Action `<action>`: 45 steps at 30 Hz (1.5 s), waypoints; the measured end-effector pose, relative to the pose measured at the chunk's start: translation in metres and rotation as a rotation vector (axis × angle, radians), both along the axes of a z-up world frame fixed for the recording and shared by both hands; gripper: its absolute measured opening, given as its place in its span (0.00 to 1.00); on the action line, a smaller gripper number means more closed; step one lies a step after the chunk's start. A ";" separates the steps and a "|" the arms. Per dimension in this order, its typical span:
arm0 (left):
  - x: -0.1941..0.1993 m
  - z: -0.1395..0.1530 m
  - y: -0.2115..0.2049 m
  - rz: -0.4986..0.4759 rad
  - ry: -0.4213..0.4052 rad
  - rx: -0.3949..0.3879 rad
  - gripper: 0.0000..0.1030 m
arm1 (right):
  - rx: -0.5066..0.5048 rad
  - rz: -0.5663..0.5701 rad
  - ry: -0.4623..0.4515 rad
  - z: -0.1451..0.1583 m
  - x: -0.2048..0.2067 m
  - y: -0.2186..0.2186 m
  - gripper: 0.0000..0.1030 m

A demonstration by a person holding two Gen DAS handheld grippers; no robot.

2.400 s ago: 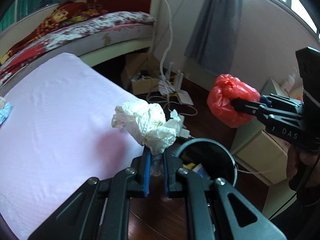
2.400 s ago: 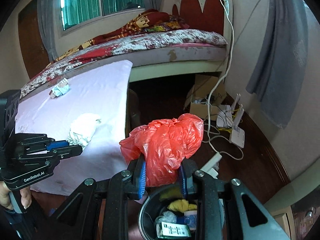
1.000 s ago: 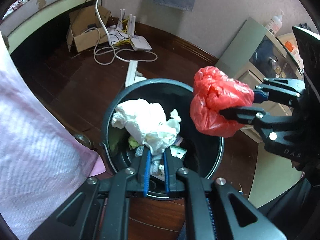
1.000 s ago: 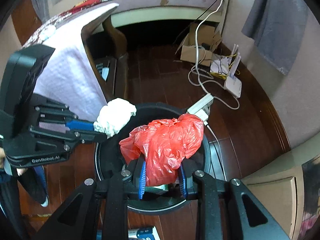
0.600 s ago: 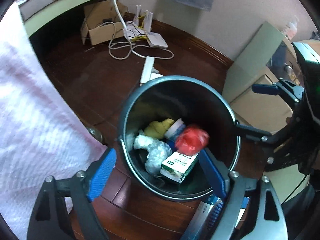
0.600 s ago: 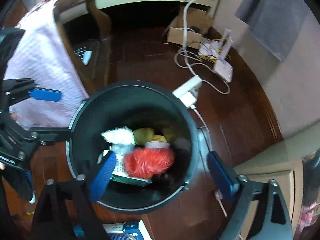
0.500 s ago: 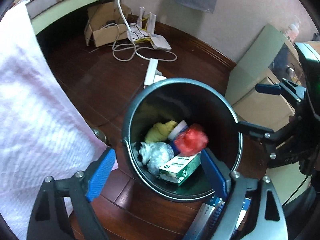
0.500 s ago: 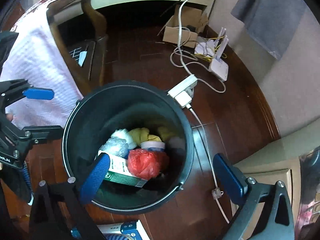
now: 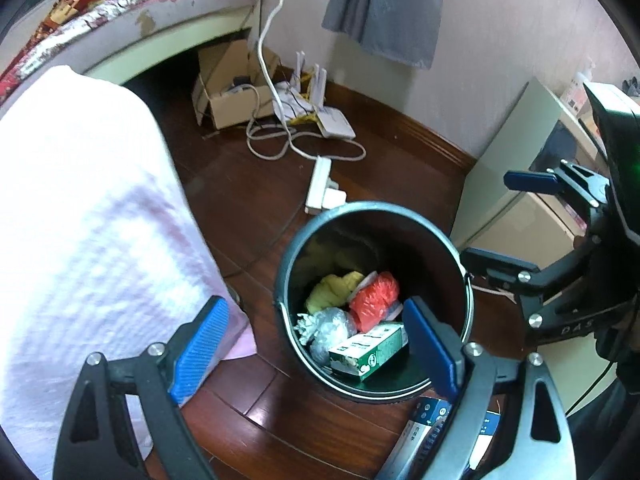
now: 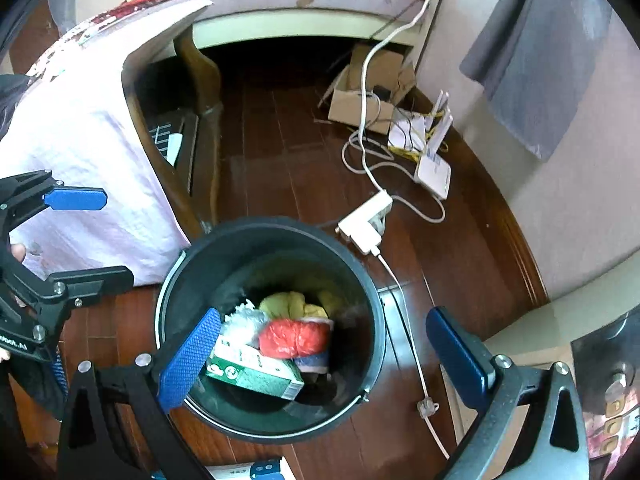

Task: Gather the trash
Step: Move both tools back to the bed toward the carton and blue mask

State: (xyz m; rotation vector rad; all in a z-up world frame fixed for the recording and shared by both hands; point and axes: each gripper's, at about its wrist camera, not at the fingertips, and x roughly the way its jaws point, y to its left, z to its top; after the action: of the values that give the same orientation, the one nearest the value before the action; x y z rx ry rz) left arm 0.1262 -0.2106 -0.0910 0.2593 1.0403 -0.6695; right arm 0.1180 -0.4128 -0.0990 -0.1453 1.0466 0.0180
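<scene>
A home bedroom is shown by a bed (image 9: 132, 12), a curtain (image 9: 384, 8) and a router (image 9: 332, 124) on the wooden floor (image 9: 248, 184).

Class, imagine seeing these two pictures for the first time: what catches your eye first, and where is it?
The dark trash bin on the wooden floor, with a red plastic bag and a green carton among the rubbish inside. Both tools hang open above it: left tool, right tool.
</scene>
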 end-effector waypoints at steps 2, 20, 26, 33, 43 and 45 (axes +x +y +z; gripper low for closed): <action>0.000 0.009 0.007 0.016 -0.018 -0.006 0.87 | 0.001 0.010 -0.023 0.011 0.004 0.006 1.00; 0.006 0.053 0.091 0.190 -0.108 -0.027 0.89 | 0.001 0.147 -0.132 0.065 0.023 0.079 1.00; 0.006 0.059 0.104 0.228 -0.119 -0.029 0.89 | 0.006 0.182 -0.157 0.078 0.029 0.096 1.00; 0.014 0.070 0.139 0.323 -0.154 -0.045 0.91 | 0.036 0.230 -0.217 0.100 0.047 0.127 1.00; 0.022 0.079 0.229 0.516 -0.202 -0.036 0.92 | 0.093 0.306 -0.286 0.117 0.077 0.204 1.00; 0.023 0.081 0.249 0.559 -0.212 -0.024 0.94 | 0.099 0.323 -0.306 0.119 0.082 0.224 1.00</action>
State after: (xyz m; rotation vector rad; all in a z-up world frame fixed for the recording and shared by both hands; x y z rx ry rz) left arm 0.1494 0.0383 -0.0105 0.0111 0.8458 -0.1443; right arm 0.1999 -0.1891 0.0203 -0.2182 0.7071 0.3301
